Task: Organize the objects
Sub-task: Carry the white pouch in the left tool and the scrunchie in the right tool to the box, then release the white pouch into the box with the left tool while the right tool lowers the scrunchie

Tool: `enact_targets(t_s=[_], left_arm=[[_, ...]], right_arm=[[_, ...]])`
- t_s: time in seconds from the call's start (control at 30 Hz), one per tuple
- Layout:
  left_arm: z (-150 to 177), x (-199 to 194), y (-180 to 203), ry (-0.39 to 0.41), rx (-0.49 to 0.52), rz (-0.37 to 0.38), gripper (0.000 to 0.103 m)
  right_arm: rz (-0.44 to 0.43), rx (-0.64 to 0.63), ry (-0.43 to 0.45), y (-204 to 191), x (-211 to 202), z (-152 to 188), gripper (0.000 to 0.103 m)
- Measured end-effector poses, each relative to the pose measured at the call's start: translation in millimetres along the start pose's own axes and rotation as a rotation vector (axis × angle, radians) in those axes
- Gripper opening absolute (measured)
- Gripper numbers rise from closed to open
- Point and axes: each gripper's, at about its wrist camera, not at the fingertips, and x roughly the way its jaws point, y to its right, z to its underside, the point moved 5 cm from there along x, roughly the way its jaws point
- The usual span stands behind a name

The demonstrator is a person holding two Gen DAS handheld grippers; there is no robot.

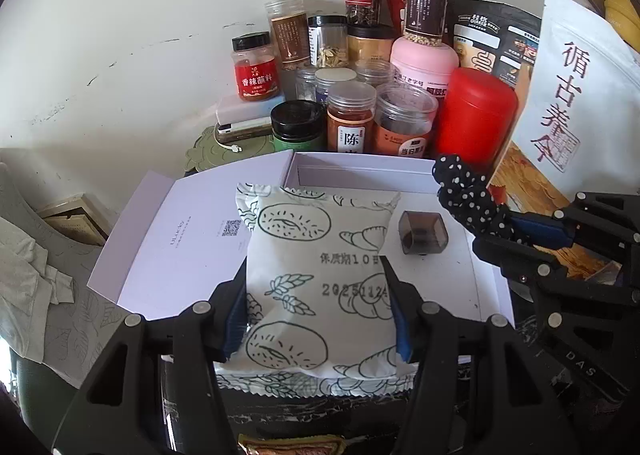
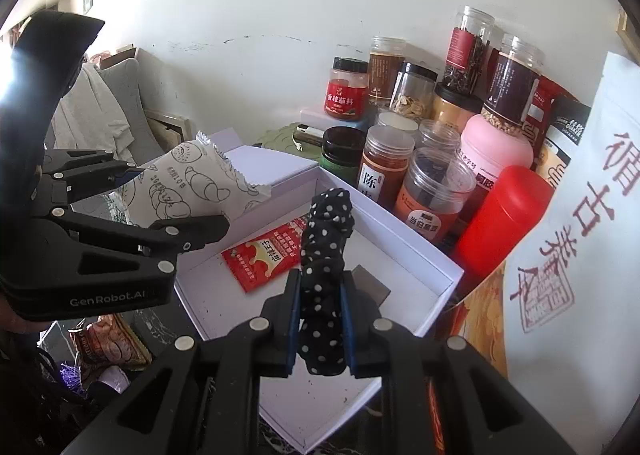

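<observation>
My left gripper (image 1: 316,295) is shut on a white snack packet (image 1: 316,247) printed with bread drawings and holds it above an open white box (image 1: 360,171). A small dark translucent cube (image 1: 423,233) lies in the box. My right gripper (image 2: 320,291) is shut on a black polka-dot cloth band (image 2: 326,239), which stands up over the white box (image 2: 404,227). A red sachet (image 2: 268,255) lies on the box floor, and the cube (image 2: 374,285) is half hidden behind my right fingers. The left gripper (image 2: 176,199) with the packet (image 2: 192,183) shows at left.
Several jars (image 1: 352,123), a red canister (image 1: 476,115) and a pink tub (image 1: 424,59) crowd behind the box. A large white pouch (image 1: 576,87) stands at right. The box lid (image 1: 176,239) lies open to the left. A snack bag (image 2: 112,343) lies below left.
</observation>
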Motion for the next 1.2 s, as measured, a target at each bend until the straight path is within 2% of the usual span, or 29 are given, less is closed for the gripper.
enact_targets(t_s=[0.7, 1.03, 1.2], left_arm=[[-46.8, 93.0, -16.0, -0.06, -0.005, -0.008, 0.055], [-55.1, 133.4, -0.5, -0.11, 0.03, 0.057, 0.055], [-49.7, 147.4, 2.9, -0.155, 0.031, 0.065, 0.055]], right_arm=[[0.044, 0.067, -0.034, 42.0, 70.4, -31.0, 0.017], [0.049, 0.078, -0.083, 54.6, 98.1, -27.3, 0.017], [0.049, 0.088, -0.107, 58.8, 104.9, -21.2, 0.017]])
